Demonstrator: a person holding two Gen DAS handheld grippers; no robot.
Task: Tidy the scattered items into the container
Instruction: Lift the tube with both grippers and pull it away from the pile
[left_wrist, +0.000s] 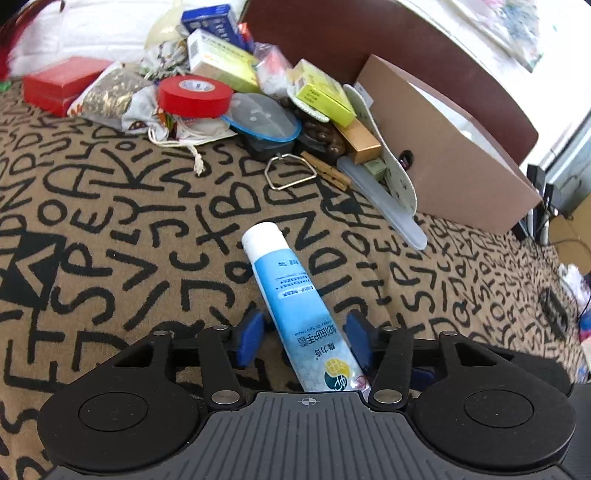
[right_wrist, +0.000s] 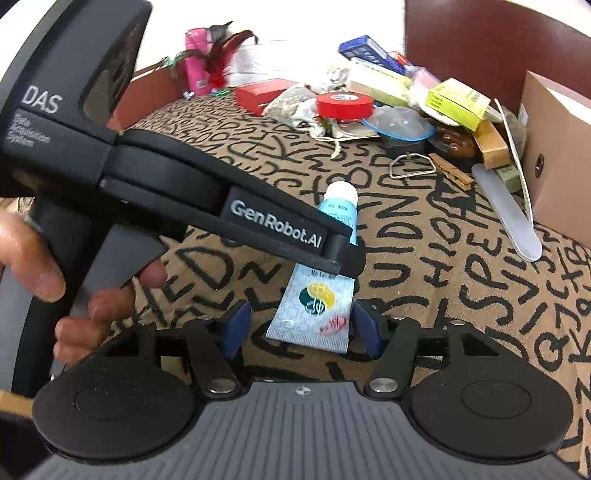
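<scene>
A brown cloth (left_wrist: 110, 206) printed all over with black scrawled letters covered the table. On it lay a blue and white tube (left_wrist: 295, 291), cap pointing toward the far edge and crimped end toward the cameras.

The left gripper (left_wrist: 306, 332) stood released, blue pads on either side of the tube with a gap on each side. The right gripper (right_wrist: 299, 325) was likewise released, straddling the tube's crimped end (right_wrist: 314, 314), not clamping it.

Along the far edge the clutter was heaped: a red tape roll (left_wrist: 194, 96), a red box (left_wrist: 59, 85), yellow cartons (left_wrist: 321, 92), a drawstring pouch (left_wrist: 122, 92), a wooden clothespin (left_wrist: 327, 170) and a wire loop (left_wrist: 290, 173). A tan cardboard container (left_wrist: 443, 155) sat at the far right, beside a dark red chair back (left_wrist: 369, 40). The room beyond was bright and washed out.
</scene>
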